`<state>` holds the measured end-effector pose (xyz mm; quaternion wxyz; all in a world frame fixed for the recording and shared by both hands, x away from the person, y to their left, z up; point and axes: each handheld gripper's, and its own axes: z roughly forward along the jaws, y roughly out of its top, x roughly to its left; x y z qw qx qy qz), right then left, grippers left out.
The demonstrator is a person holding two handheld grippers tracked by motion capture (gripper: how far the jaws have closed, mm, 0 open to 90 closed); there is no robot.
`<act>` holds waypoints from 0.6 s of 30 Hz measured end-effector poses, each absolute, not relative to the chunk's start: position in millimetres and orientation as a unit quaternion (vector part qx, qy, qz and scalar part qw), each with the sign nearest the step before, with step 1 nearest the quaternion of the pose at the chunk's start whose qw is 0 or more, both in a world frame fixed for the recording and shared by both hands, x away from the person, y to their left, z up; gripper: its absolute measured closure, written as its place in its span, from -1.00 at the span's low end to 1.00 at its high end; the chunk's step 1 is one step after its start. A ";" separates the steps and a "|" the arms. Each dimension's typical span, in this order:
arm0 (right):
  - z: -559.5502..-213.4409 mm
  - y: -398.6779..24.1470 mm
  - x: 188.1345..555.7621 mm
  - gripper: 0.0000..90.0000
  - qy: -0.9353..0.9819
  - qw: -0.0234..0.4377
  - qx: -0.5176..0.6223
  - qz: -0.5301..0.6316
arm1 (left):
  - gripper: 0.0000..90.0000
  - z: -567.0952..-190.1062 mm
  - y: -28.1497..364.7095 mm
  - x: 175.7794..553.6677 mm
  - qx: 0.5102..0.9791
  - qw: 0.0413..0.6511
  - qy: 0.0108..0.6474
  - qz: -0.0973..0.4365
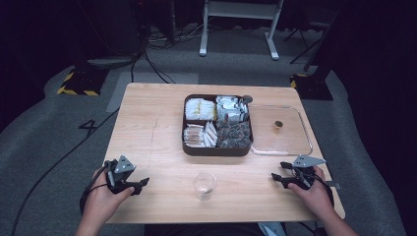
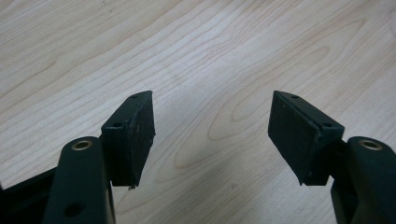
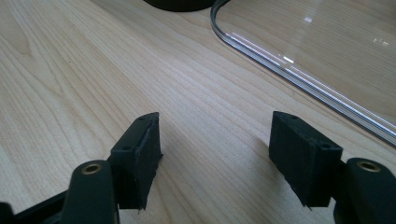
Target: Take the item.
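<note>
- item 1, light wooden rectangular table (image 1: 147, 128): fills the middle of the high view. my two hands come in at the bottom corners.
- item 2, clear flat plastic lid with rounded corners (image 1: 282, 153): right of centre, lying flat and touching the box's right side. its rim crosses the upper right of the right gripper view (image 3: 299, 79).
- item 3, dark brown square box with four compartments (image 1: 218, 149): centre of frame, open, packed with sachets.
- item 4, left gripper (image 1: 140, 184): lower left, low over bare wood, jaws standing apart with nothing between them, as its own view (image 2: 212, 135) confirms.
- item 5, right gripper (image 1: 277, 178): lower right, near the lid's near corner, jaws likewise apart and empty (image 3: 215, 149).
- item 6, small clear plastic cup (image 1: 204, 186): bottom centre, upright, between the grippers and well apart from both. something pale seems to lie inside, but i cannot tell what.
- item 7, small brown round object (image 1: 278, 126): sits on the lid, too small to identify.

handling note: i judge the cup to be the working piece. i would bring one gripper in level, close gently around the cup's middle so the thin wall does not buckle, and keep the other clear of the lid rim.
</note>
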<state>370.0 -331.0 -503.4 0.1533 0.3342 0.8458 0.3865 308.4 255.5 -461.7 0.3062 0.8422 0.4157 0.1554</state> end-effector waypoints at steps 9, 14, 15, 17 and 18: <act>-503.4 -331.0 370.0 -0.24 0.846 0.153 0.334 0.387 | -0.31 -475.3 260.7 305.2 0.843 0.304 0.417 0.154; -503.4 -331.0 370.0 -0.24 0.846 0.153 0.334 0.386 | -0.32 -488.4 263.2 303.3 0.842 0.299 0.417 0.166; -503.4 -331.0 370.0 -0.24 0.846 0.153 0.334 0.387 | -0.33 -490.5 263.2 303.2 0.841 0.299 0.418 0.166; -503.4 -331.0 370.0 -0.24 0.846 0.153 0.334 0.387 | -0.34 -495.9 263.9 303.4 0.838 0.304 0.421 0.168; -503.4 -331.0 370.0 -0.24 0.846 0.153 0.334 0.387 | -0.39 -497.6 264.1 303.3 0.833 0.310 0.427 0.163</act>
